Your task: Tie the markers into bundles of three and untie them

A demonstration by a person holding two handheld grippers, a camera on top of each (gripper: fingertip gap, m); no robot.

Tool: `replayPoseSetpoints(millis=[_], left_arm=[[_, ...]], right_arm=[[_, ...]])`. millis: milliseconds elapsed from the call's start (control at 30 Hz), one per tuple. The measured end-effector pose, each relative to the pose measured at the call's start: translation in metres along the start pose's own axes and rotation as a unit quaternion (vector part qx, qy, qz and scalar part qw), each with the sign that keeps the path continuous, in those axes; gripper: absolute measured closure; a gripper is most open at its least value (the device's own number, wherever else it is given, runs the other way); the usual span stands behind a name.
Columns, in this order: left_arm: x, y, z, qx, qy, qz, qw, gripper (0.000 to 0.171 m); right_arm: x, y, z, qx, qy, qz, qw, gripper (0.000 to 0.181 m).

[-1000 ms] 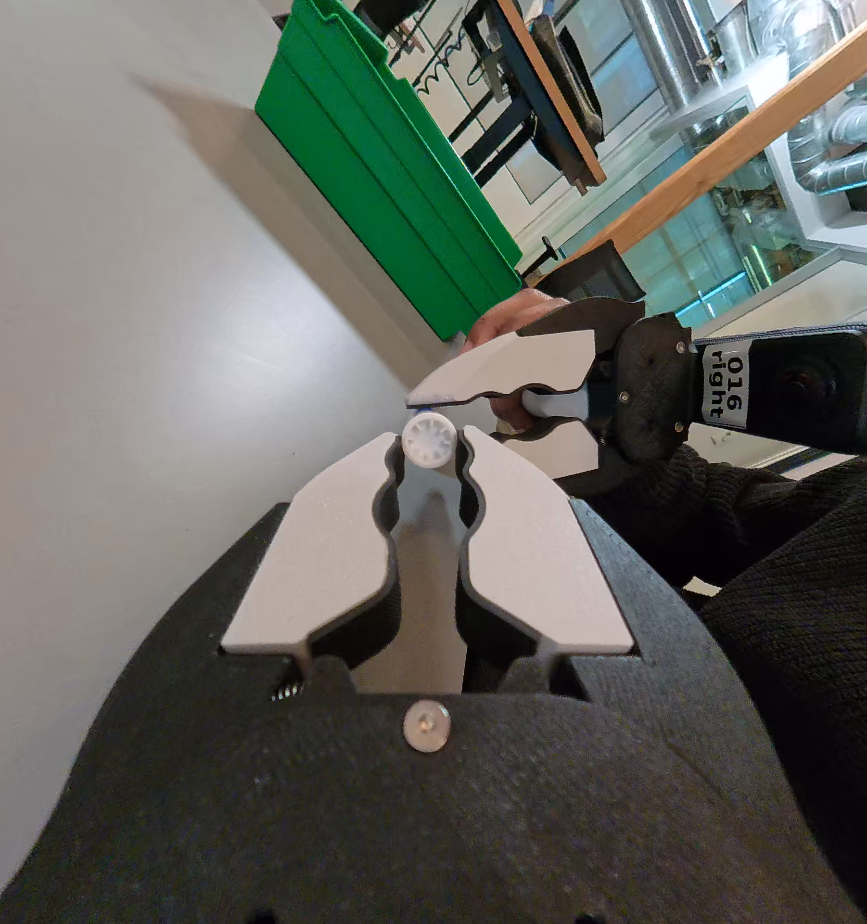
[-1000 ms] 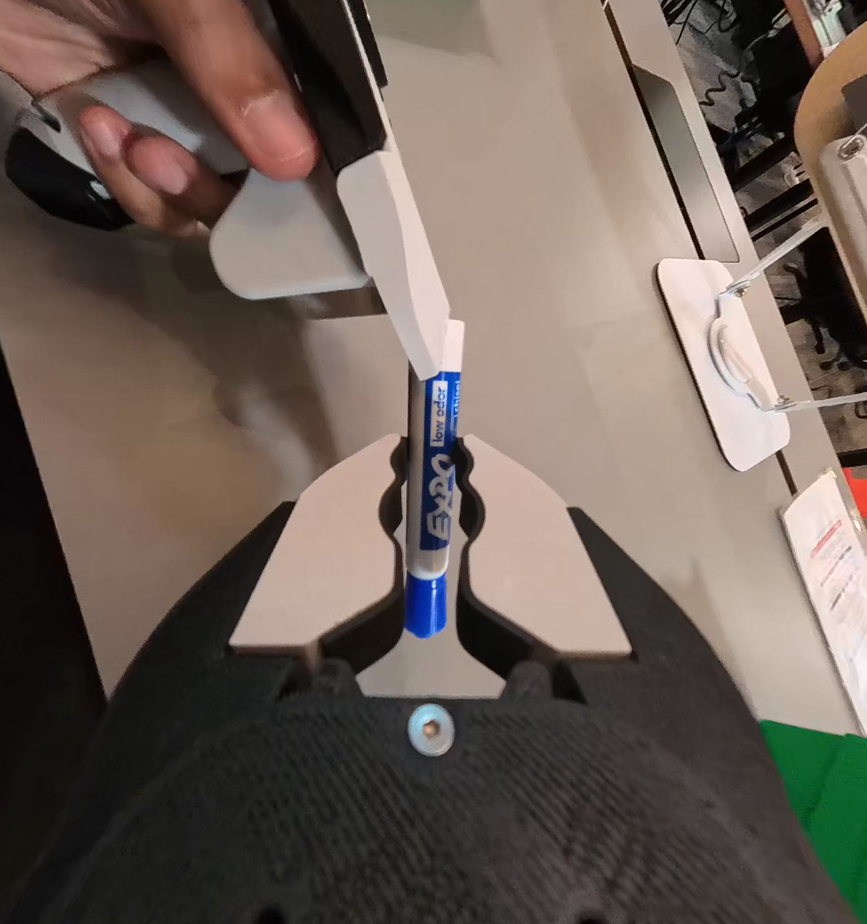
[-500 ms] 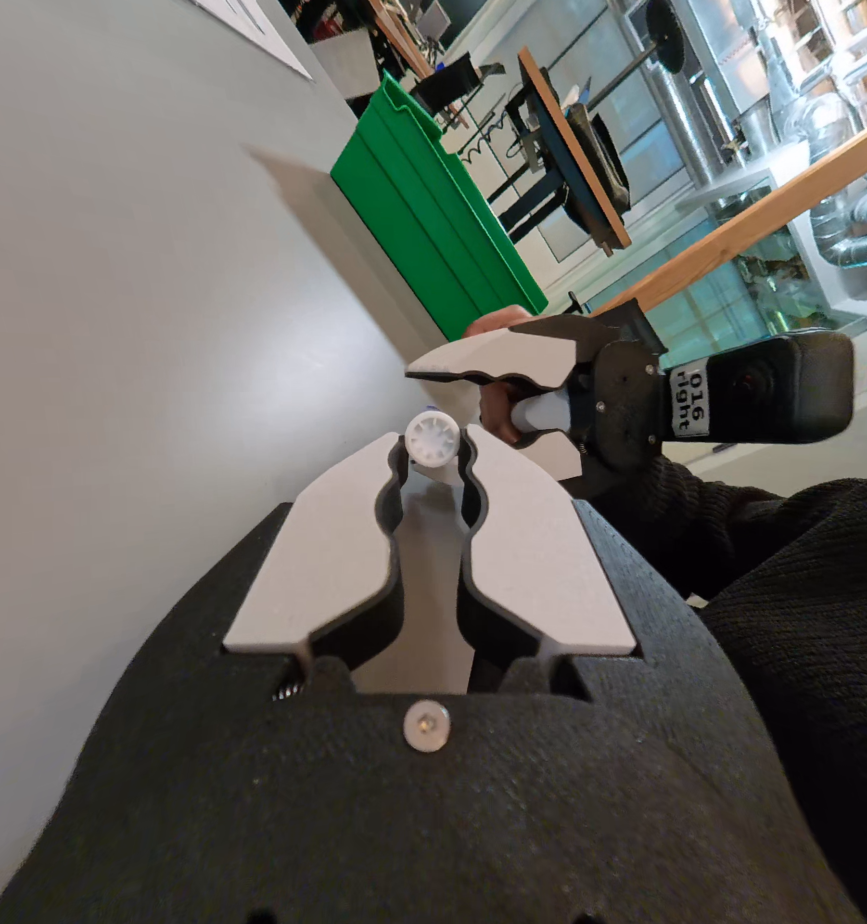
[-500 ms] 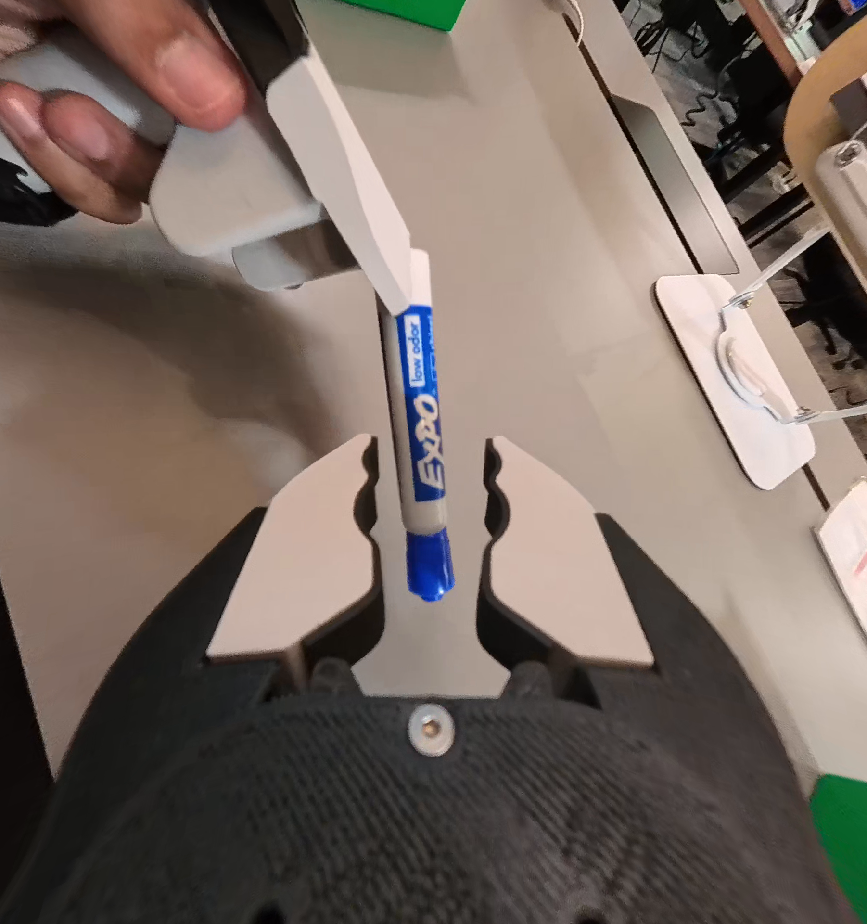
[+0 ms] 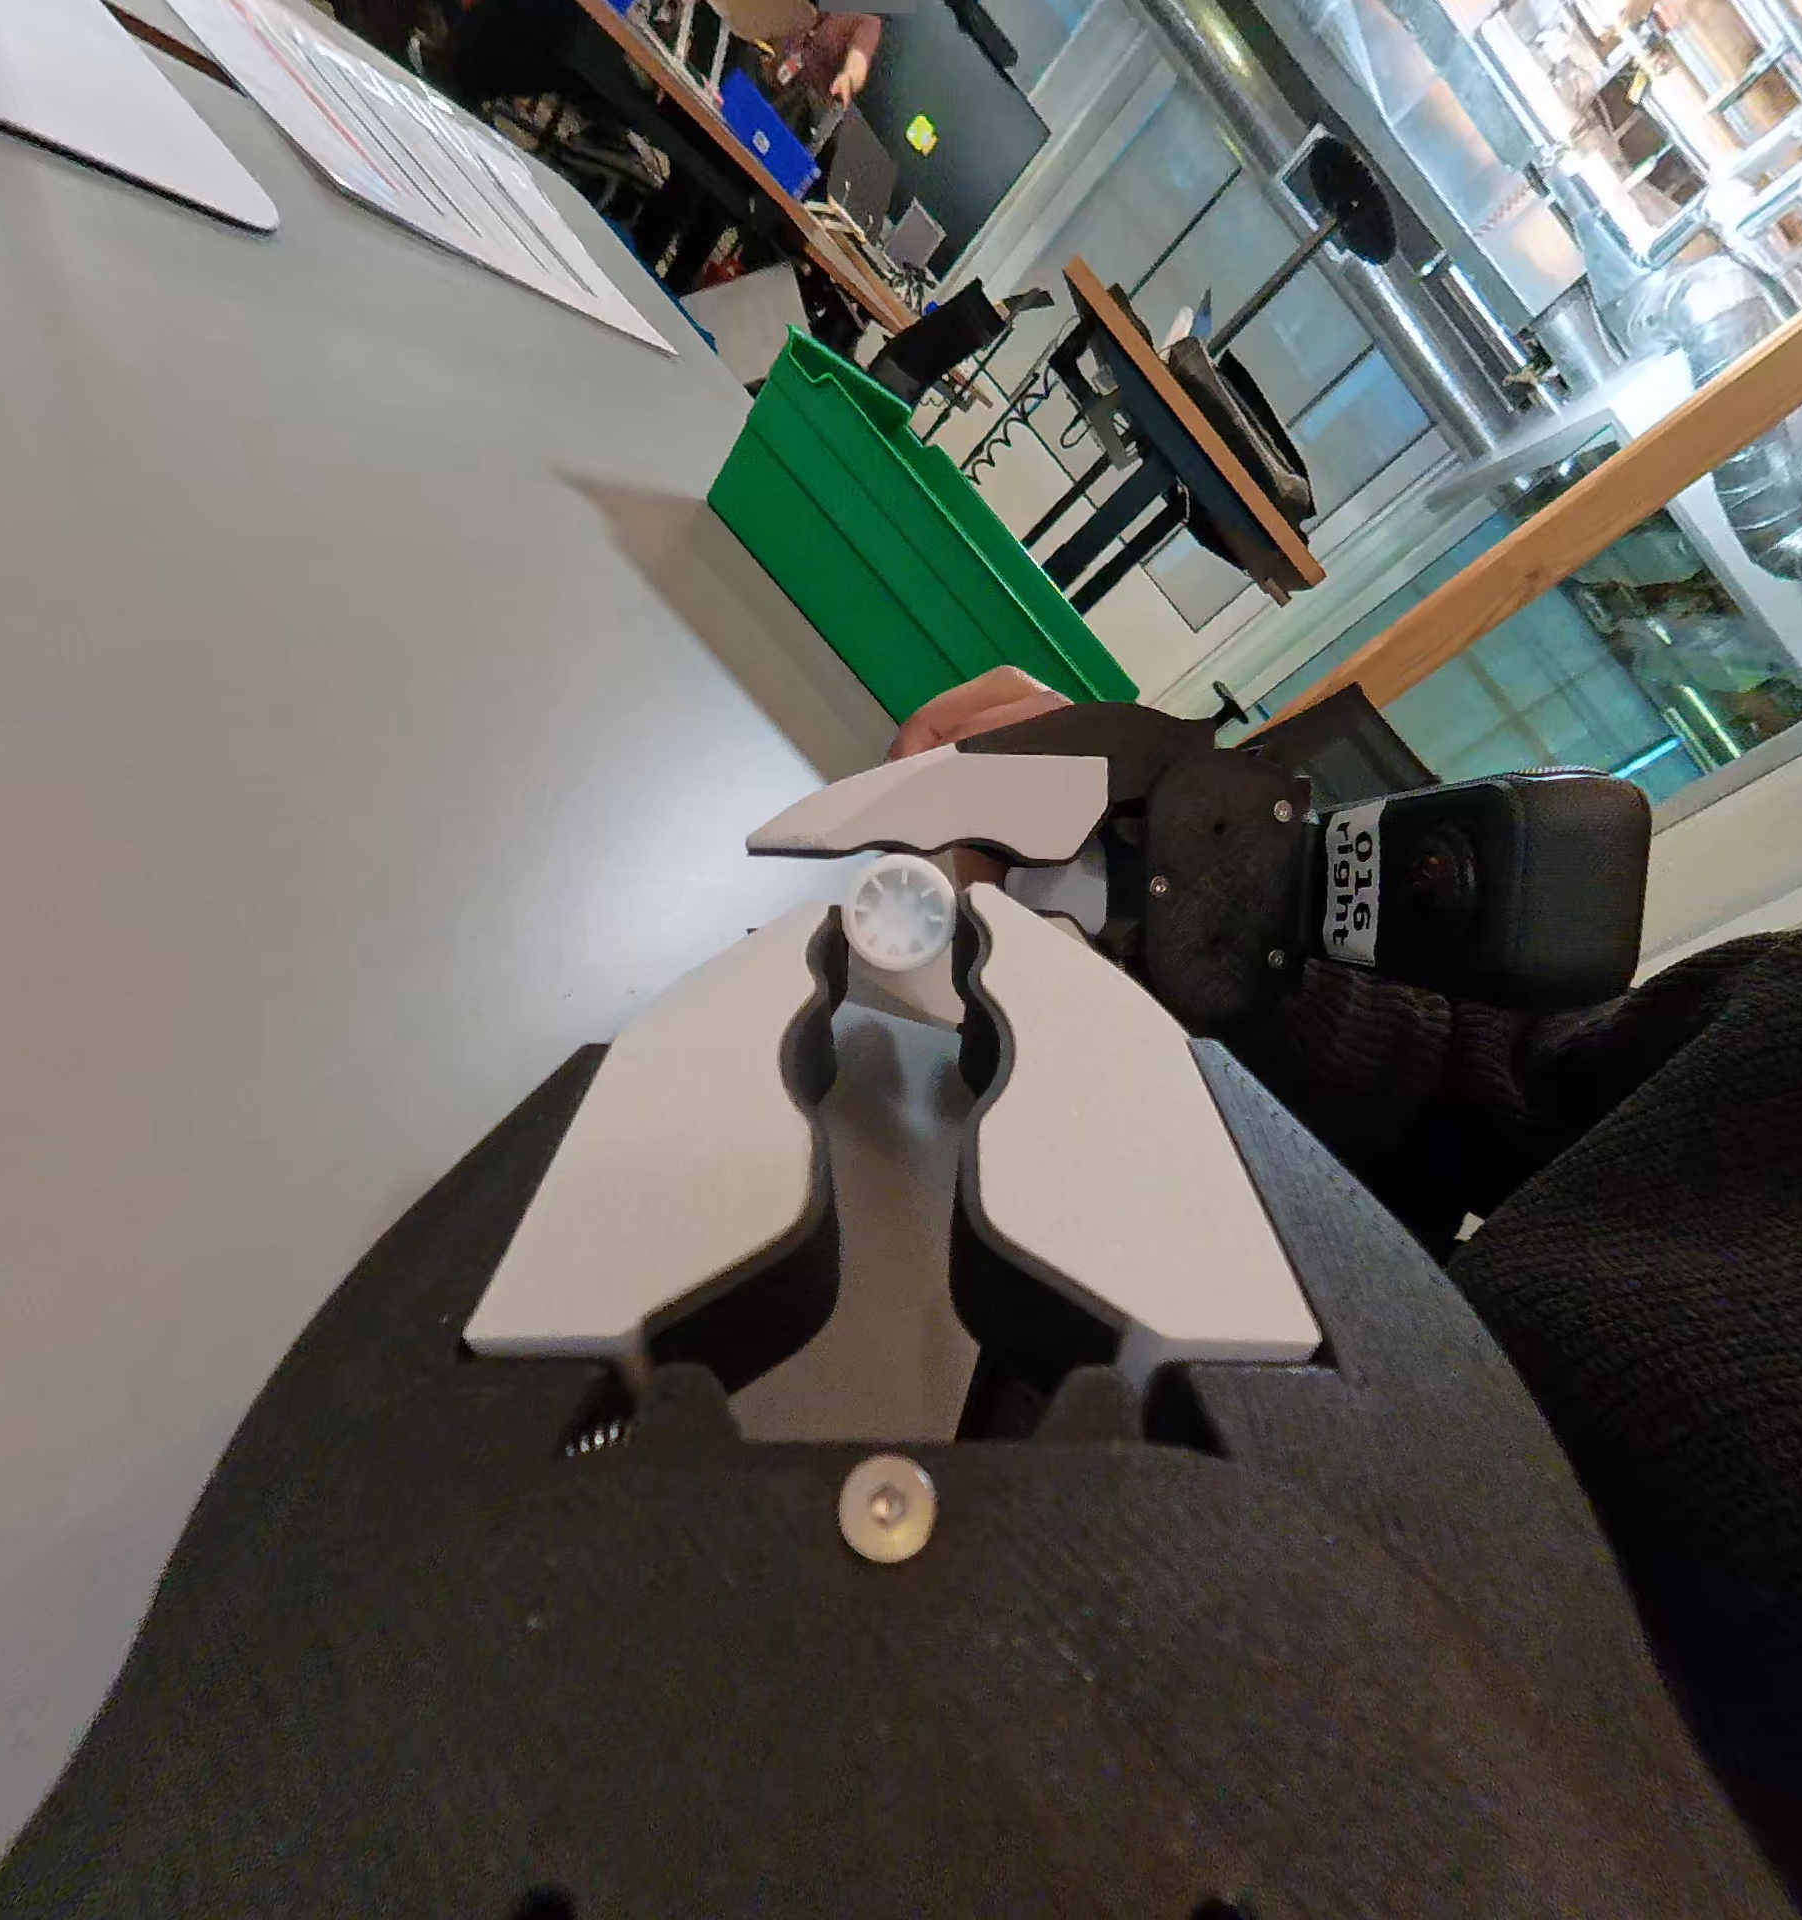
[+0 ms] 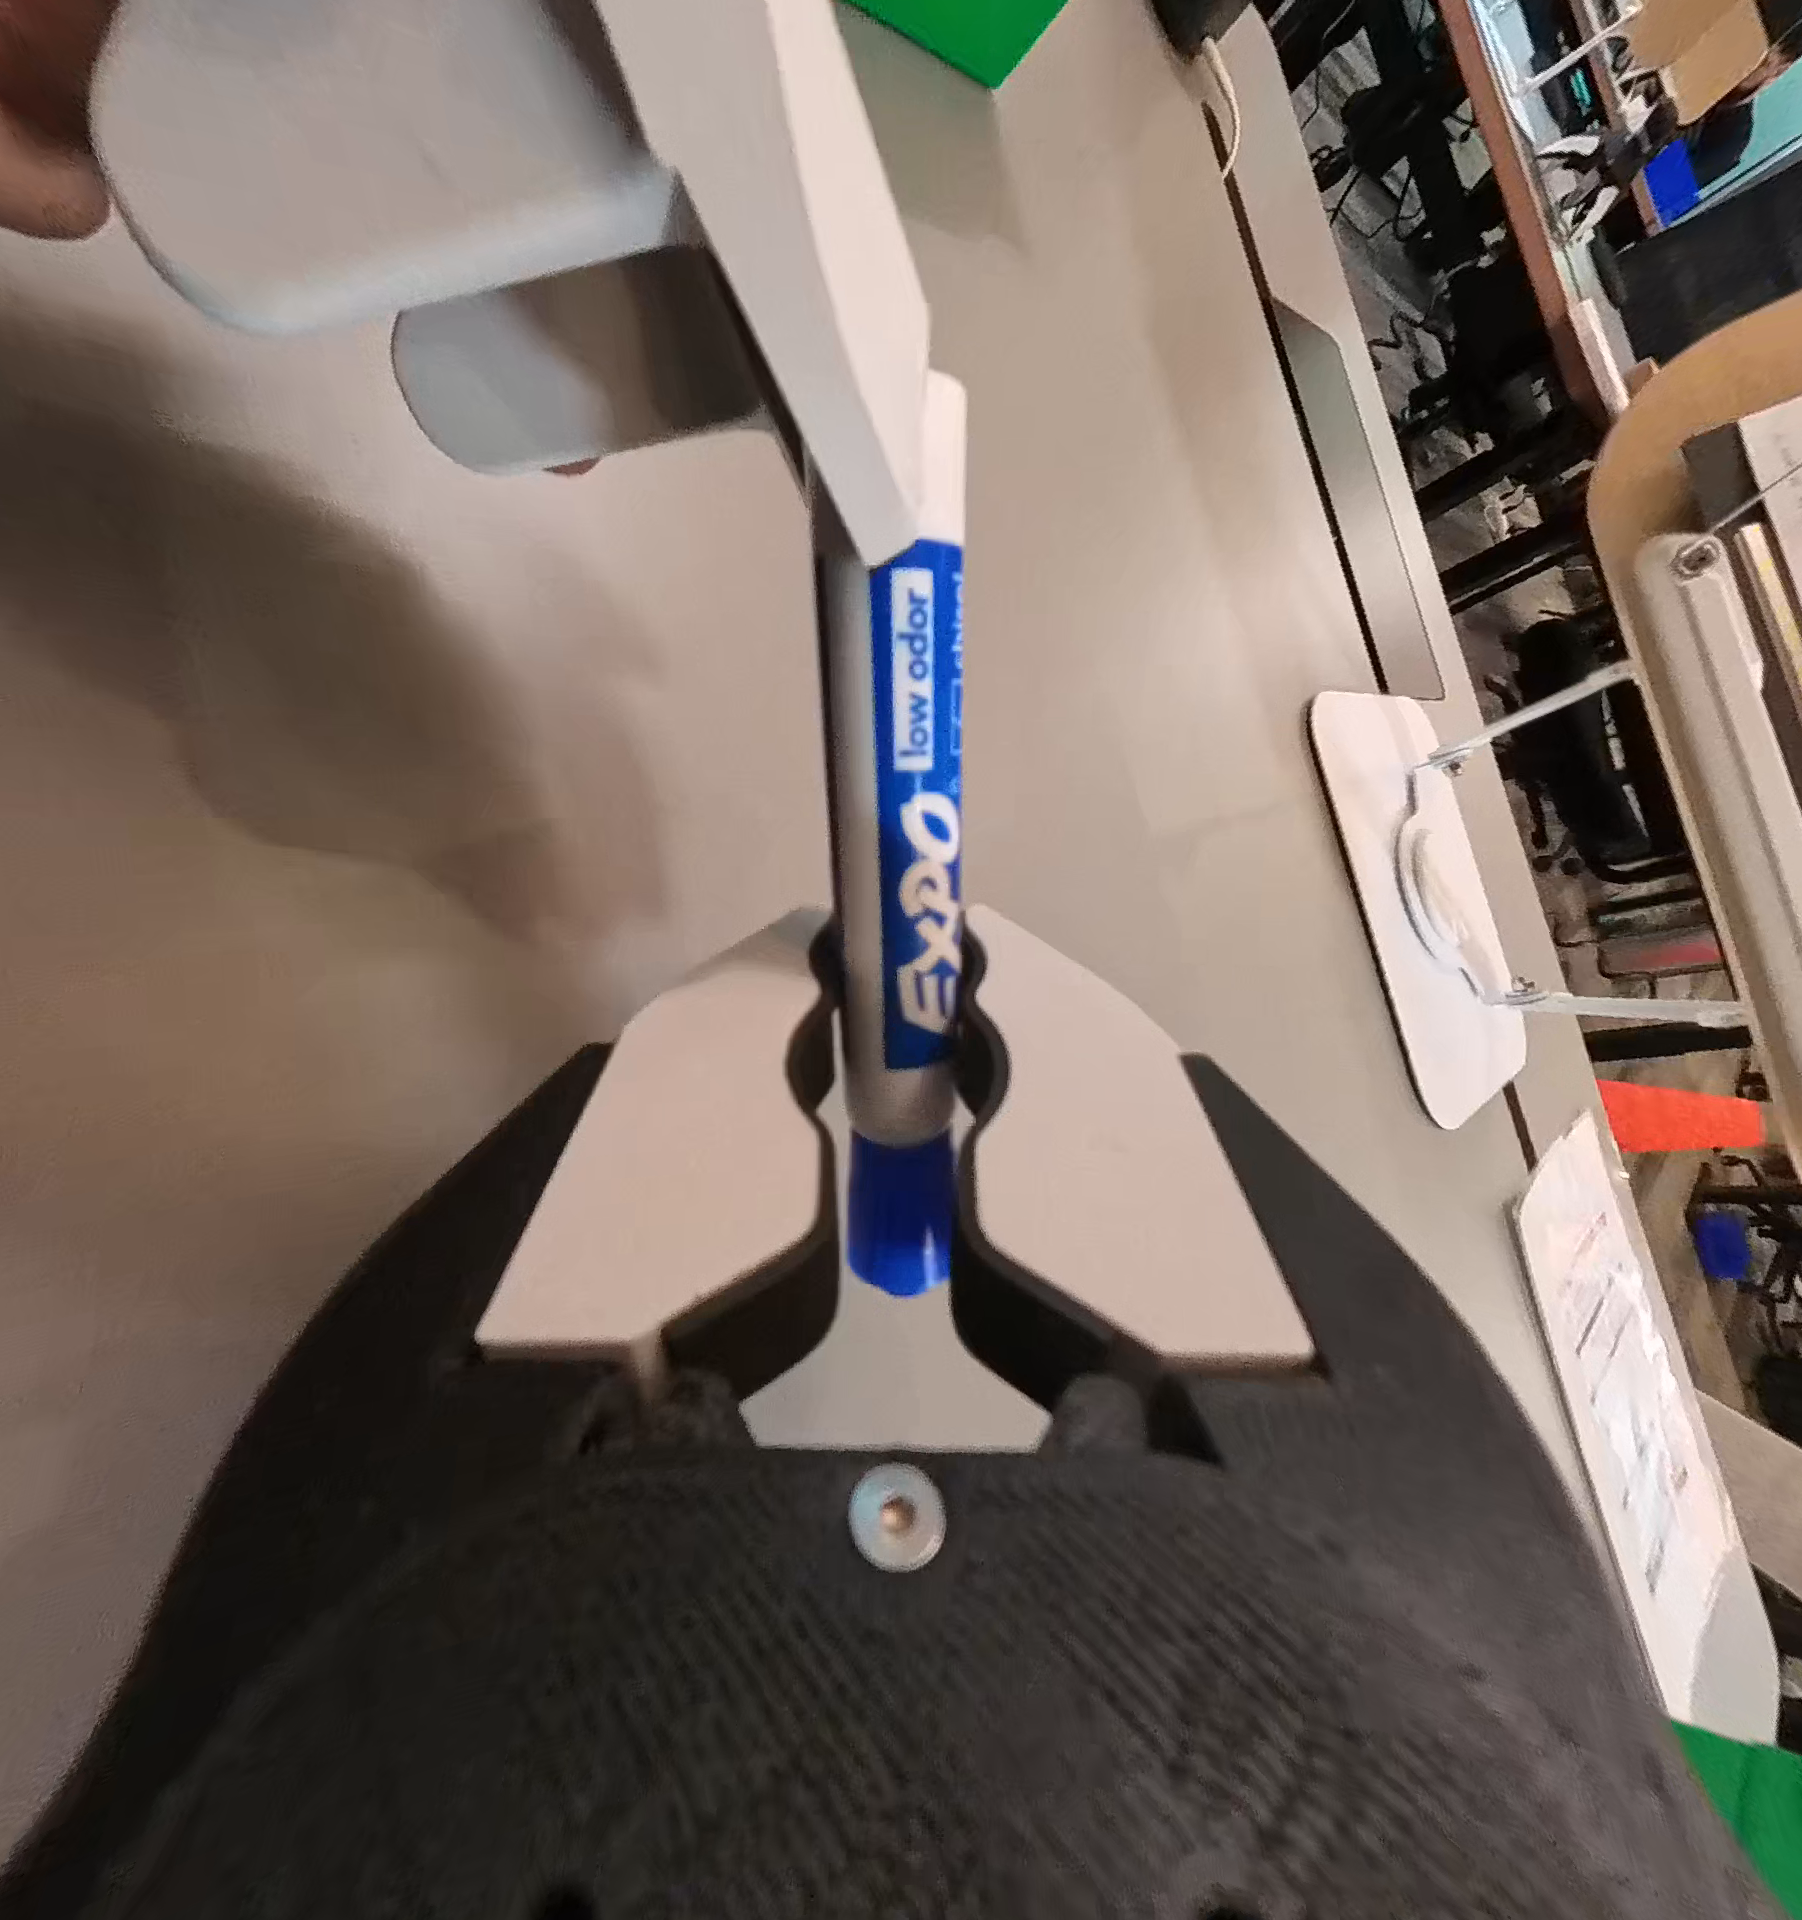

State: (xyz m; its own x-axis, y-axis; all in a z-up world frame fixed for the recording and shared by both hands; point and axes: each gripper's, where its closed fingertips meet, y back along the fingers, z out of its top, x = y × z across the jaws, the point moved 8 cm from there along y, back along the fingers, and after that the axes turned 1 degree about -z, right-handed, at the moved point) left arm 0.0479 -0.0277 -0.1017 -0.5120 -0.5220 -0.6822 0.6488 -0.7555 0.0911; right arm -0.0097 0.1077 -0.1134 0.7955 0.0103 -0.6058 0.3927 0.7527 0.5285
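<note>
The marker [image 6: 902, 831] (blue label, blue tip) hangs above the grey desk [image 5: 253, 727], clamped by both: the left hand-held gripper [image 5: 899, 940] grips its white end, the right hand-held gripper [image 6: 897, 997] its barrel.

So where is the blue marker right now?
The blue marker is held at both ends above the grey table: the right claw grips near its blue end, the left claw grips its white end.
</note>
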Motion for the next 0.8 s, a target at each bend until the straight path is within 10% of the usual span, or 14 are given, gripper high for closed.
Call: replayPoseSetpoints(millis=[700,800], left_arm=[[-0.0013,0.0030,0.0008,0.002,-0.047,0.037,0.998,0.151],[0.0009,0.0041,0.0016,-0.005,-0.063,0.067,0.996,0.131]], right_arm=[[-0.0014,-0.0013,-0.0001,0.014,0.009,0.033,0.999,0.167],[-0.0046,-0.0024,-0.0049,0.032,-0.024,0.086,0.995,0.167]])
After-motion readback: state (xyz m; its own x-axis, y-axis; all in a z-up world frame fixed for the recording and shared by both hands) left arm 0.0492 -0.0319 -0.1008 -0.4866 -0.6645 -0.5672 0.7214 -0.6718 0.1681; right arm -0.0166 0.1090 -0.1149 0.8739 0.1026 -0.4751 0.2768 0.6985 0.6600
